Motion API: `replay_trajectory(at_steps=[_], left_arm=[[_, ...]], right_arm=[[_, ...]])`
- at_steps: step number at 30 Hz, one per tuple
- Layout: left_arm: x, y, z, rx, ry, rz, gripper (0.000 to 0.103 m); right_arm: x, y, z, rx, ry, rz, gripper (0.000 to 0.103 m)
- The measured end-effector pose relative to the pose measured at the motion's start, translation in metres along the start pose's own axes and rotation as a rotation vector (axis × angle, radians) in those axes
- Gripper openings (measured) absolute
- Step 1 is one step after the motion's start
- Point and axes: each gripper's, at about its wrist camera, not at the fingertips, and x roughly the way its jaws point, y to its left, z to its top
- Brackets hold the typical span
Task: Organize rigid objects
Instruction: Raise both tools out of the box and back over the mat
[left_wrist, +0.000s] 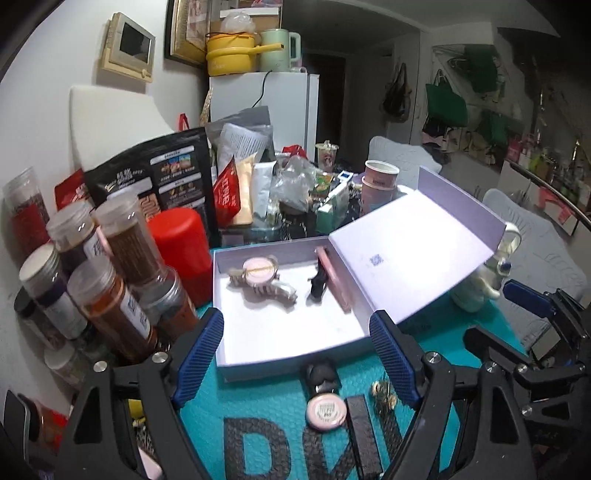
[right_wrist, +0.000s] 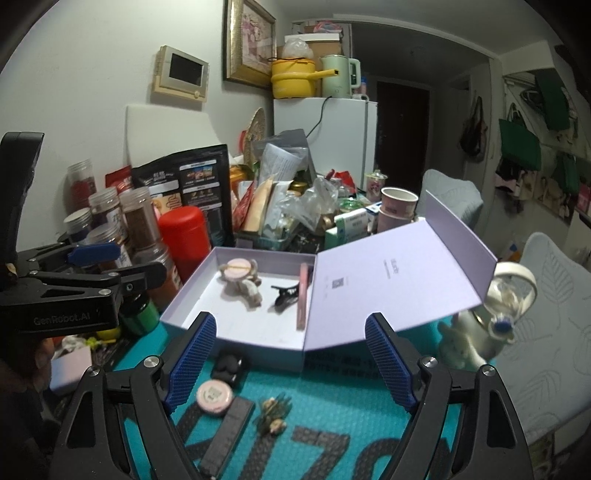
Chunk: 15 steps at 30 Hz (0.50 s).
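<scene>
An open lilac box (left_wrist: 280, 332) (right_wrist: 251, 328) sits on the teal mat, its lid (left_wrist: 406, 251) folded out to the right. Inside lie a pink round compact (left_wrist: 259, 268) on a beige hair claw (left_wrist: 275, 293), a black clip (left_wrist: 317, 286) and a pink stick (left_wrist: 334, 278). On the mat in front lie a second pink compact (left_wrist: 327, 410) (right_wrist: 214, 395), a black bar (left_wrist: 364, 435) (right_wrist: 229, 432), a gold hair clip (left_wrist: 384, 397) (right_wrist: 275, 413) and a small black object (right_wrist: 228, 365). My left gripper (left_wrist: 295, 356) and right gripper (right_wrist: 290, 365) hover open before the box, holding nothing.
Spice jars (left_wrist: 110, 280) and a red canister (left_wrist: 181, 251) crowd the box's left side. Packets, bags and stacked paper cups (left_wrist: 380, 181) pile up behind it. A white handled bottle (right_wrist: 491, 321) stands under the lid's right edge. Cushioned chairs (right_wrist: 546, 314) are at the right.
</scene>
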Motion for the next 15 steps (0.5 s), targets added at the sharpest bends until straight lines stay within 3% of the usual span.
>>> replay_trajectory(at_steps=[15], left_arm=[[-0.007, -0.006, -0.045, 0.021, 0.034, 0.012, 0.081]], right_arm=[[0.0, 0.01, -0.049, 0.046, 0.081, 0.078, 0.084]])
